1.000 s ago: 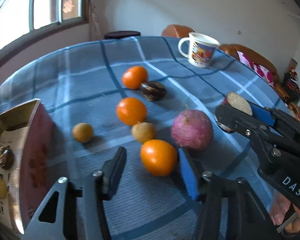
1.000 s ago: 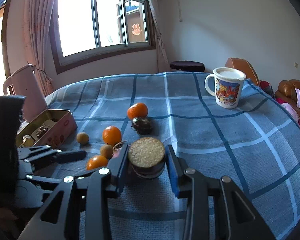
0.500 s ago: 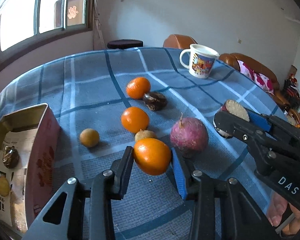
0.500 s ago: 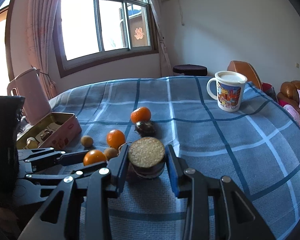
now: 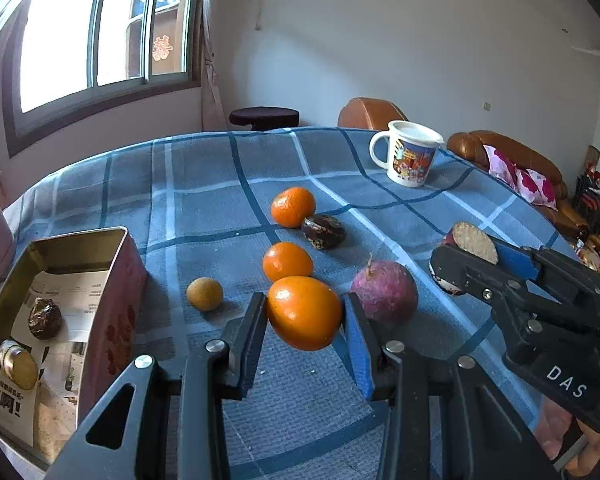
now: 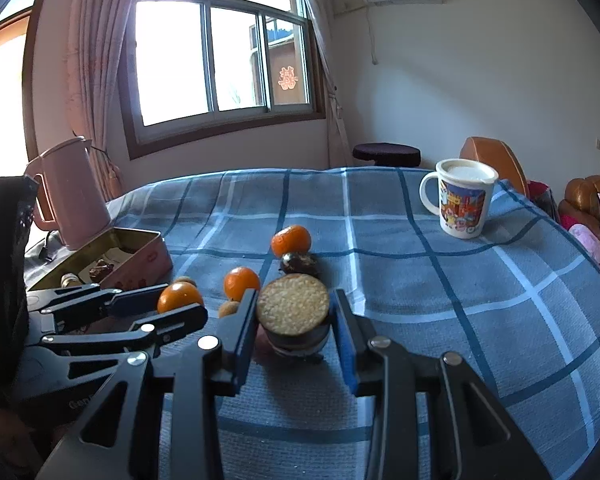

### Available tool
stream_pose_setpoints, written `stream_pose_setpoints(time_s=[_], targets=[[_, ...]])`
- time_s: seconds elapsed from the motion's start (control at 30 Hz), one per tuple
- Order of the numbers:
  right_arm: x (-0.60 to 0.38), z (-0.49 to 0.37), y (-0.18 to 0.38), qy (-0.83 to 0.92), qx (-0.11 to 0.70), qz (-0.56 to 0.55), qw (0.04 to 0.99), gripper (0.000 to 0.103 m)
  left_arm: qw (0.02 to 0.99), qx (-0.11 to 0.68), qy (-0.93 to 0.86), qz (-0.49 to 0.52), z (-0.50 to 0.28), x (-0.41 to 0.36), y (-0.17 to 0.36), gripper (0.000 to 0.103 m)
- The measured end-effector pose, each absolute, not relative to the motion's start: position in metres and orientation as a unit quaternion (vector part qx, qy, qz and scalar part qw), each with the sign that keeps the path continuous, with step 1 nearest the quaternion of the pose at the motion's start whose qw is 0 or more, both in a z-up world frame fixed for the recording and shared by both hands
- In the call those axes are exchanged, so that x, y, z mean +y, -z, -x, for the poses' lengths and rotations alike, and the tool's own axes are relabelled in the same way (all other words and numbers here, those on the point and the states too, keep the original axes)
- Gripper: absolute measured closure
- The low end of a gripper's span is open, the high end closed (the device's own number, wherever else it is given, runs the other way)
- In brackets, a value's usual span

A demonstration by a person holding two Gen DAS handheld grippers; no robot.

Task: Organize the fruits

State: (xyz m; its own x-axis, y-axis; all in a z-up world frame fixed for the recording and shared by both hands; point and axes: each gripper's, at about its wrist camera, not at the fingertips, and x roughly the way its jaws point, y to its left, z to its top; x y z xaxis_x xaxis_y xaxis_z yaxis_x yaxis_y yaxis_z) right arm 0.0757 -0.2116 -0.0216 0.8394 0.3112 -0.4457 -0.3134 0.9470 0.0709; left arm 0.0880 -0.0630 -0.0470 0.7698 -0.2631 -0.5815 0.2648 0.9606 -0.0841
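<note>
Our left gripper (image 5: 304,314) pinches an orange (image 5: 303,313) just above the checked tablecloth (image 5: 204,200), near the open tin (image 5: 116,304). Our right gripper (image 6: 293,318) clamps a cut dark fruit (image 6: 293,314), narrow-jawed.

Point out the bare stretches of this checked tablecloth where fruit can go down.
Free: the blue checked tablecloth between the cartoon-printed white mug and the near edge; also the far side toward the window. Crowded: the middle row of loose orange tangerines, dark wrinkled fruit and purple round fruit, beside the open pink tin box.
</note>
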Motion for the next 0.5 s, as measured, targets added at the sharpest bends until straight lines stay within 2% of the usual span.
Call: stream_pose_setpoints(time_s=[0.5], targets=[[-0.2108, -0.0664, 0.0179, -0.171, 0.208, 0.005, 0.963, 0.064, 0.954, 0.275, 0.124, 0.0, -0.0778, -0.0593, 0.0409, 0.063]])
